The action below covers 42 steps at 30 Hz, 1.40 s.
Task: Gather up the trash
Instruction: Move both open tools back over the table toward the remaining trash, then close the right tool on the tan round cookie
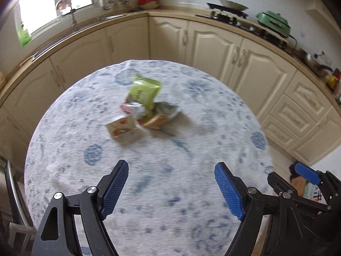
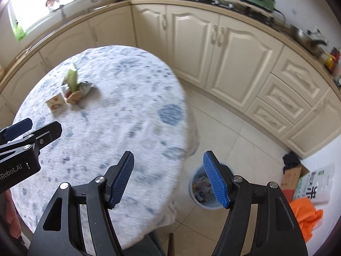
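Observation:
A small pile of trash lies mid-table: a green snack bag (image 1: 145, 90), a small white carton (image 1: 123, 129), a tan wrapper (image 1: 155, 122) and a silvery wrapper (image 1: 168, 109). The pile also shows in the right wrist view, with the green bag (image 2: 72, 77) and carton (image 2: 56, 104). My left gripper (image 1: 171, 189) is open and empty, over the near part of the table, well short of the pile. My right gripper (image 2: 168, 180) is open and empty at the table's right edge, above a blue trash bin (image 2: 202, 194) on the floor holding scraps.
The round table (image 1: 213, 128) has a blue-patterned white cloth. Cream cabinets (image 1: 213, 42) curve behind it, with a stove and green cooker on the counter. Boxes (image 2: 294, 177) and an orange bag (image 2: 307, 215) lie on the floor at right. A chair (image 1: 12, 192) stands at the table's left.

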{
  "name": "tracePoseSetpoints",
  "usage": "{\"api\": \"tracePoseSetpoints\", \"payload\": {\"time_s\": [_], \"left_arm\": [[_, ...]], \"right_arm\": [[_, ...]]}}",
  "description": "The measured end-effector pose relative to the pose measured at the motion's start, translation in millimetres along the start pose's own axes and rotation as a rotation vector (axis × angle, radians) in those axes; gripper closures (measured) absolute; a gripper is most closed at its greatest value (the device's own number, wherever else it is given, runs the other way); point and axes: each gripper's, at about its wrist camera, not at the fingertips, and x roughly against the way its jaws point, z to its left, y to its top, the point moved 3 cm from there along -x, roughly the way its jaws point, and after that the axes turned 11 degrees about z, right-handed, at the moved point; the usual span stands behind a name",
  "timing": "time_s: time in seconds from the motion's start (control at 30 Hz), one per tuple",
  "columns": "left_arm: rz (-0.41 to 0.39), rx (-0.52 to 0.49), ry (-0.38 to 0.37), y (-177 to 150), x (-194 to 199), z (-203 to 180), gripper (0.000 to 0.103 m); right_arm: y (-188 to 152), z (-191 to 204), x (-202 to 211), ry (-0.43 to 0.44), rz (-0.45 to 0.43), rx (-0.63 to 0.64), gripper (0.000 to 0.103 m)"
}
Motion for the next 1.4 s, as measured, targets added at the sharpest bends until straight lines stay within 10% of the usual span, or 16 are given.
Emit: {"api": "tracePoseSetpoints", "payload": {"time_s": [1.03,1.27,1.4], "left_arm": [[0.094,0.278,0.023,66.9,-80.4,160.7,0.022],[0.123,0.26,-0.047,72.9,-91.4,152.0,0.02],[0.124,0.25,-0.044,73.9,-92.7,148.3,0.02]], "right_arm": [[129.7,153.4,-84.1,0.153,0.113,0.265,0.034],[121.0,164.9,-97.4,0.241,0.19,0.305,0.05],[126.3,162.3,-98.1,0.249,0.193,0.302,0.077]]}}
